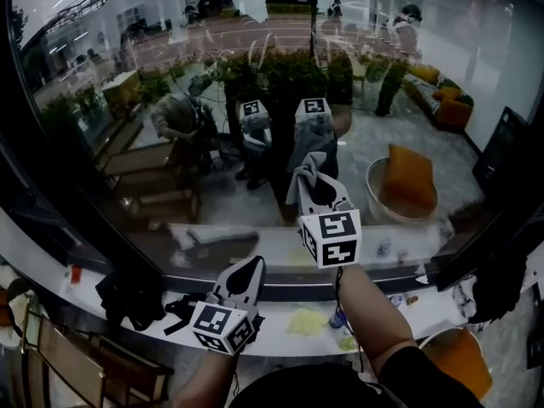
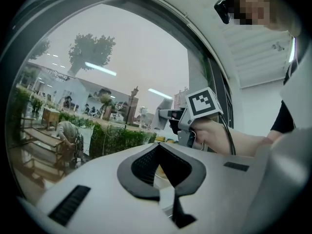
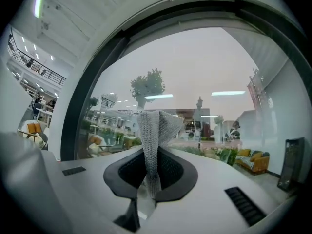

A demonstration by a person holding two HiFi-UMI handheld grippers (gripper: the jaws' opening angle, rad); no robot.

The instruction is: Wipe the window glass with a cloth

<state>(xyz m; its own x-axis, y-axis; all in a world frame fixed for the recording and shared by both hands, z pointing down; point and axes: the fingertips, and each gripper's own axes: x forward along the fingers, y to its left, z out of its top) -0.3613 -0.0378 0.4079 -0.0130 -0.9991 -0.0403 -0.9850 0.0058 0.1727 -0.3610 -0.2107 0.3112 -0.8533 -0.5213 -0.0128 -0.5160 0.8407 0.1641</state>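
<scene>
Down low and closest in, the left gripper [image 1: 253, 266] hovers just above the white ledge [image 1: 272, 337]. Its own view shows the 2 jaws pressed together at the tips with nothing caught between them. A crumpled yellow rag [image 1: 310, 320] lies on the ledge just to its right.

Higher up and further forward is the right gripper [image 1: 316, 189], held in the person's hand [image 2: 210, 133]. Its jaws are pinching the grey knitted cloth [image 3: 156, 130]. The fabric runs down between the dark pads and fans out past the tips in a folded peak.

In the head view the cloth [image 1: 308, 170] sits right up at the window glass [image 1: 170, 100], near the lower middle of the pane. From these angles I can't say whether it is actually touching. The glass mirrors both marker cubes just above the cloth.

Beyond the pane there is a green hedge [image 1: 297, 70]. Off to the right, an orange cushion [image 1: 408, 181] sits in a round pale chair.
</scene>
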